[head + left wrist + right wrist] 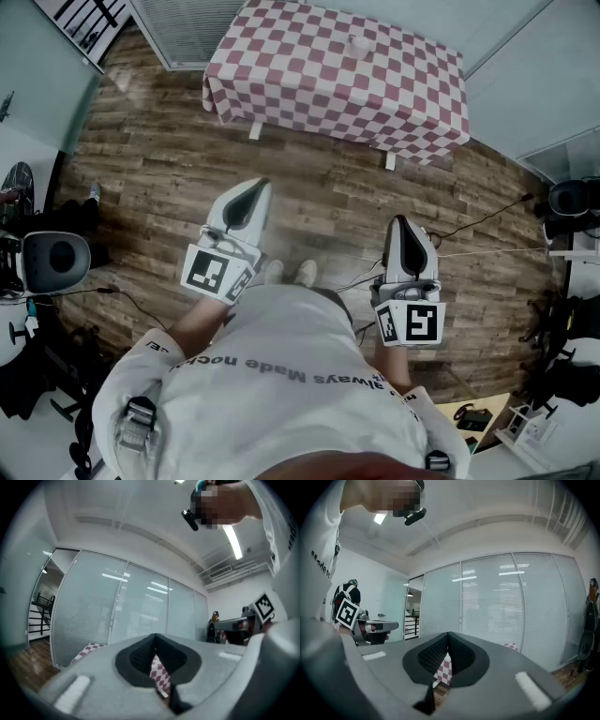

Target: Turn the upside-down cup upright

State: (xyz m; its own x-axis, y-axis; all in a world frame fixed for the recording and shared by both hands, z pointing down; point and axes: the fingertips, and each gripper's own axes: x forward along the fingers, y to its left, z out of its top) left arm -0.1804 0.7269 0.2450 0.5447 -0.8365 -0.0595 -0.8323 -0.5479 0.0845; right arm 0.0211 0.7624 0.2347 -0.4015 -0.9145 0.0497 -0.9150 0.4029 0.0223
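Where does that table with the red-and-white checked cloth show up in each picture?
Head view: red-and-white checked tablecloth, top centre.
Left gripper view: tablecloth low centre, through the dark opening.
Right gripper view: tablecloth again low centre.
Shared landmark: the blind-covered glass wall behind the table.

White shirt (281,375), head view: dark print across the front reads "always Made nock", with letters either side lost in folds. Same shirt's sleeve (319,566), right gripper view: "Made" running along it, the rest cut off.
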